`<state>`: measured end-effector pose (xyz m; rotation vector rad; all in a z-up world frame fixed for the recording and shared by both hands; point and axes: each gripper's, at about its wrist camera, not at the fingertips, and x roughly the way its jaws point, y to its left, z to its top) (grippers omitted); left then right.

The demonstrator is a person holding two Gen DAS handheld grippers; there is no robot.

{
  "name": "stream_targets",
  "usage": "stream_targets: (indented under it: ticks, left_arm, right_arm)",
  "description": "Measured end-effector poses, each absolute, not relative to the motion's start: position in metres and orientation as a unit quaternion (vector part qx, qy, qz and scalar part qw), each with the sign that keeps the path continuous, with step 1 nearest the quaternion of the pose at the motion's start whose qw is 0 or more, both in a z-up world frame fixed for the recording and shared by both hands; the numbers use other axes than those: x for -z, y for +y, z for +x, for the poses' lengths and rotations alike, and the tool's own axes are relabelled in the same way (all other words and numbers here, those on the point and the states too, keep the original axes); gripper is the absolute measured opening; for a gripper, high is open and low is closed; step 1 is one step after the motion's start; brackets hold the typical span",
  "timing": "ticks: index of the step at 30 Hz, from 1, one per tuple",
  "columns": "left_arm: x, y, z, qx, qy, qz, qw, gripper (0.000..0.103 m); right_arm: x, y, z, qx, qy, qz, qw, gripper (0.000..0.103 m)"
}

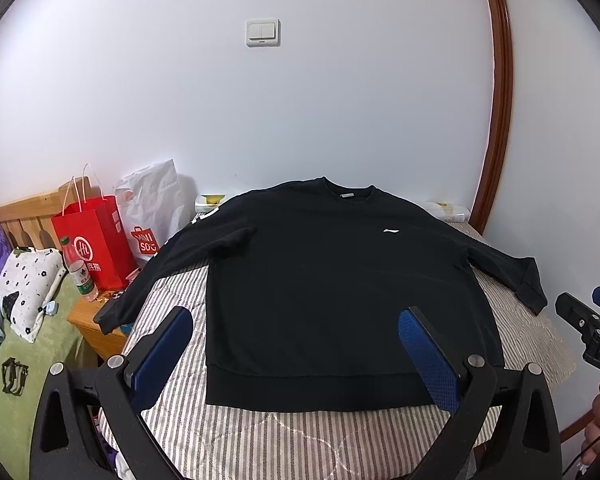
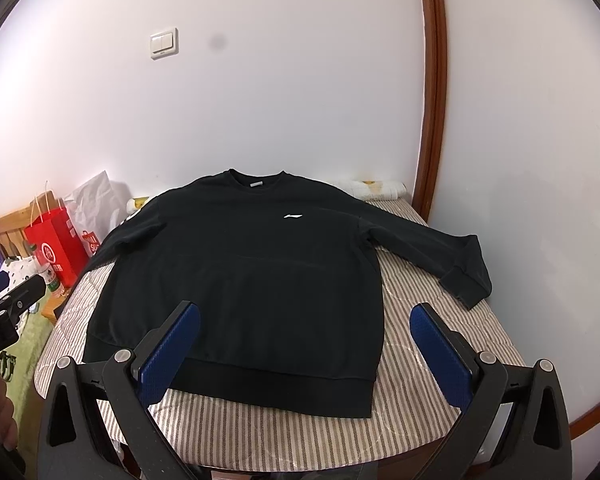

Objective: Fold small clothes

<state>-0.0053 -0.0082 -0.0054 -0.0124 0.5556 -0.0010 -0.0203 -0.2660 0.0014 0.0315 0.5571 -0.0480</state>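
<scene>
Left wrist view: the black sweatshirt [image 1: 340, 280] lies face up and flat on the striped mattress [image 1: 260, 440], collar toward the far edge by the wall, hem along the near edge, both sleeves spread outward. The left gripper [image 1: 296, 344] hovers above the hem with its jaws spread wide and nothing between them. In the right wrist view the right gripper [image 2: 304, 344] hangs over the near right part of the mattress, jaws likewise parted and empty; the right sleeve [image 2: 440, 252] reaches to the mattress's right edge beside the wall.

Folding looks not yet begun: the garment is laid out, no fold made. The next move probably calls for each gripper to drop to a sleeve cuff or shoulder, pinch only the top layers, and carry the sleeve inward across the chest without dragging the body.

The mattress sits in a corner of white wall [image 1: 300, 120] with a light switch [image 1: 263, 32] and a brown door frame [image 1: 500, 100]. Off its left edge stand a red paper bag [image 1: 96, 240], a white shopping bag [image 1: 152, 208], and a green-capped bottle [image 1: 78, 268] on a wooden nightstand [image 1: 96, 324].
</scene>
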Motion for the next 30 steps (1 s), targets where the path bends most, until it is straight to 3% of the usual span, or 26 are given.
stream_targets:
  ticks: [30]
  left_arm:
    - [0.0070, -0.0079, -0.0070, 0.001, 0.275, -0.008, 0.961, 0.103]
  right_arm:
    - [-0.0024, -0.2659, -0.0216, 0.025, 0.274, 0.010, 0.961, 0.103]
